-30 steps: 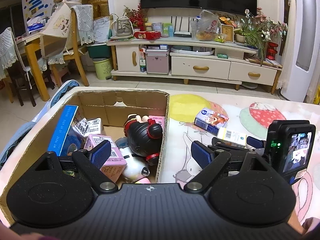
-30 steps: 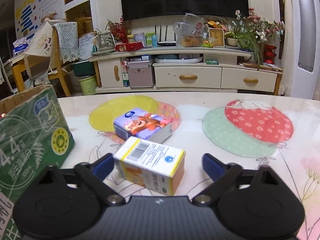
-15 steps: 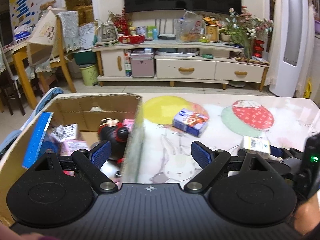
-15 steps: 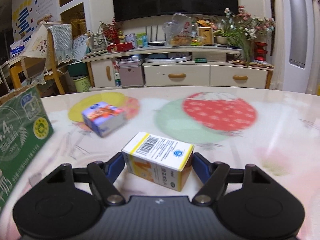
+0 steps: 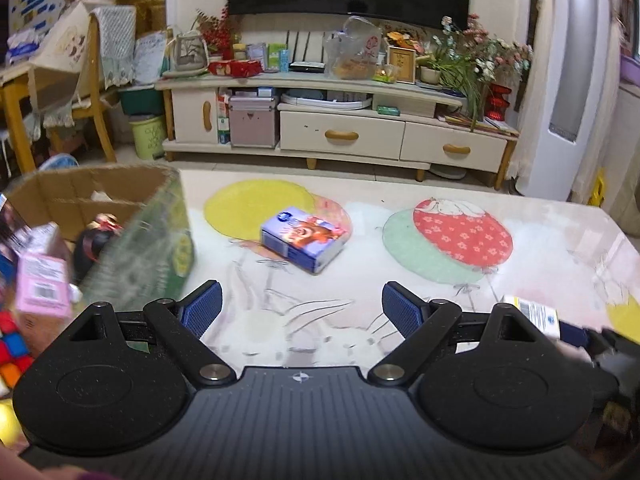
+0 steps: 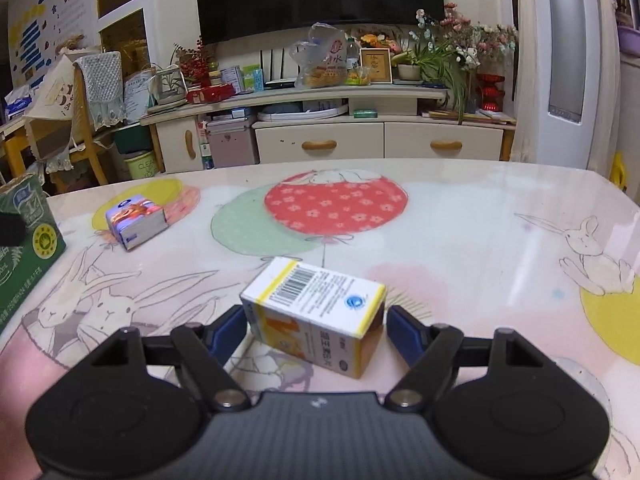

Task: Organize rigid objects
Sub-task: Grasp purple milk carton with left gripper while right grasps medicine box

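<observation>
Cardboard box [image 5: 80, 196], open at the top, at the left edge of the tabletop [image 5: 400, 248]; its outer wall toward the table's middle carries green print. Contents visible in the left wrist view: a pink carton [image 5: 42, 288] with a barcode, a black round-bodied toy [image 5: 94, 240] with red trim, and small red and orange pieces at the lower left corner; the rest is blurred or cut off by the frame.

Left gripper [image 5: 301, 309]: fingers released and set wide apart, nothing between them, poised over the rabbit drawing on the tabletop just right of the box wall.

Right gripper [image 6: 314, 330]: its fingers are opening, with the white-and-yellow box [image 6: 316, 312] between them. The box lies on its side on the tabletop, barcode face up, turned slightly askew. The left pad [image 6: 228, 330] sits close beside the near end; the right pad [image 6: 402, 332] is just beside the far corner. Whether either pad touches the box cannot be told for certain. The same box shows at the right edge of the left wrist view [image 5: 530, 318].

Purple picture-printed box [image 5: 304, 238], lying flat beside the yellow circle, well apart from both grippers and from the cardboard box.

Open room: the tabletop is bare across the red-and-green balloon print and out to its rounded far edge and right edge.
</observation>
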`<state>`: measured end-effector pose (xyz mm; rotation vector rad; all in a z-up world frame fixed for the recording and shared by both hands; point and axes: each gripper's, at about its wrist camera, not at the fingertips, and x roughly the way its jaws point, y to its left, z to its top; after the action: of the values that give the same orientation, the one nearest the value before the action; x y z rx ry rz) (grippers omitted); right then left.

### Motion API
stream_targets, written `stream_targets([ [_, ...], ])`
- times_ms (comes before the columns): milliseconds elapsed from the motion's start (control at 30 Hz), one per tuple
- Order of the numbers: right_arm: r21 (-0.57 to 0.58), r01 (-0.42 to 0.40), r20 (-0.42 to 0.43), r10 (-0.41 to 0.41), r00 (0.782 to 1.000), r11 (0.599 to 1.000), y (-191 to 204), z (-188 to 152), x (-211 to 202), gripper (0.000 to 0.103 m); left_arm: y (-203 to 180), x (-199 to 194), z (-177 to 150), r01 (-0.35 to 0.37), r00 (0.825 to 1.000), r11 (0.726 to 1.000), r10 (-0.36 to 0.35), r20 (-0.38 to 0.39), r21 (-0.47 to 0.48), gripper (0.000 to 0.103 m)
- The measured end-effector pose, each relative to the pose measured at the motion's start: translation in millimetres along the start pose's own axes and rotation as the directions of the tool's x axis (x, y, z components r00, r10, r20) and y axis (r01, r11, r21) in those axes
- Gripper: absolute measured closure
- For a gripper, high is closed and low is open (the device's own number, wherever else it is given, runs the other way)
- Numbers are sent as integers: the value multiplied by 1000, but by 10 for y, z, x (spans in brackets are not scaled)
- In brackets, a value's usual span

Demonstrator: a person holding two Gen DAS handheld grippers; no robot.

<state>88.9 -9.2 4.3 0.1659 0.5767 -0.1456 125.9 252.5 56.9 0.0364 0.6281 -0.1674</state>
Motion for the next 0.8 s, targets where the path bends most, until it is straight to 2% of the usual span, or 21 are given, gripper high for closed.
stream_targets([
  [67,-7,-13,5,13,1000,1000,-10,16,-8,12,-57,142,-1,-9,1000,999,9,-12,-35,0],
  [133,-17,-24,7,24,1000,1000,-12,18,-3,8,-92,282,-5,-43,999,997,43,-11,-58,0],
  [267,-9,-55,-14,54,998,998,-29,29,33,6,-187,593,57,-119,993,989,119,-9,-88,0],
  [400,9,-57,-24,58,998,998,-50,30,63,4,-266,916,142,-149,989,975,150,-7,-163,0],
  [600,-8,-54,-34,54,998,998,-16,28,66,0,-309,1393,352,-228,974,948,225,-38,-223,0],
  [800,-6,-64,-34,64,997,998,-27,36,74,0,-263,1625,494,-238,971,932,235,-47,-273,0],
])
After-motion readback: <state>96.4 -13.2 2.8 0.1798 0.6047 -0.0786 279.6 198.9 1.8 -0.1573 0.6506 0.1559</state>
